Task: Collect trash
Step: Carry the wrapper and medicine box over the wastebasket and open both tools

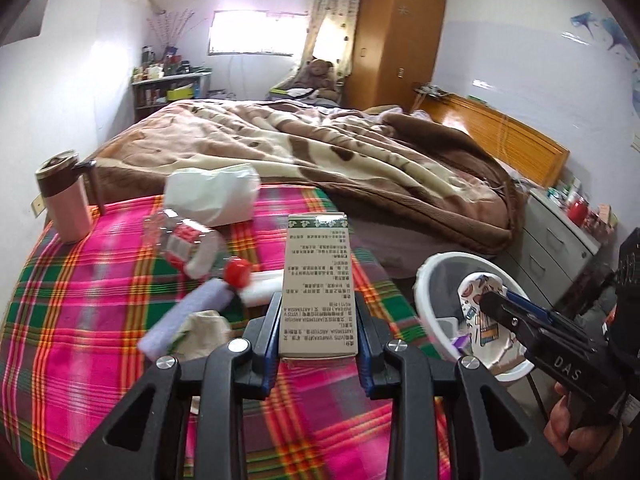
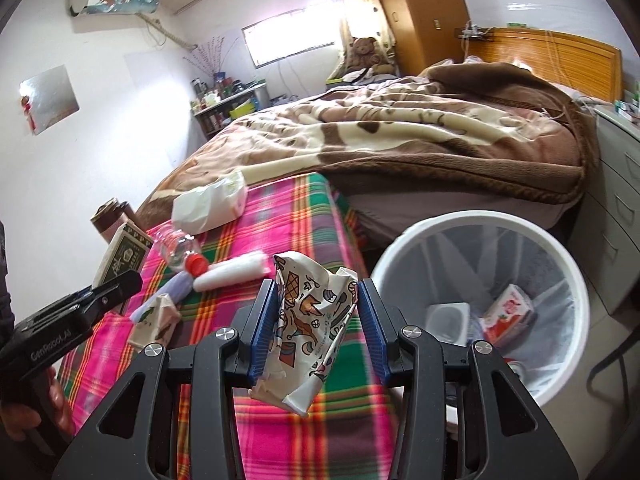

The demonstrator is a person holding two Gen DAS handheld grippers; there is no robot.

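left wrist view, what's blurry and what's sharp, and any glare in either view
Left wrist view: the plastic bottle and purple roll are motion-smeared, while the box in the left tongs stays sharp; the window is blown out. Right wrist view: window glare again, and straight edges bow under fisheye.

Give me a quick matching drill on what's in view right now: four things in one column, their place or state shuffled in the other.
1. printed box
2. crumpled patterned cup
3. clear bottle with red cap
4. white bin

a. lying on the plaid cloth
b. in the right claw
c. beside the bed, trash inside
d. in the left claw

Pairs: 1-d, 2-b, 3-a, 4-c
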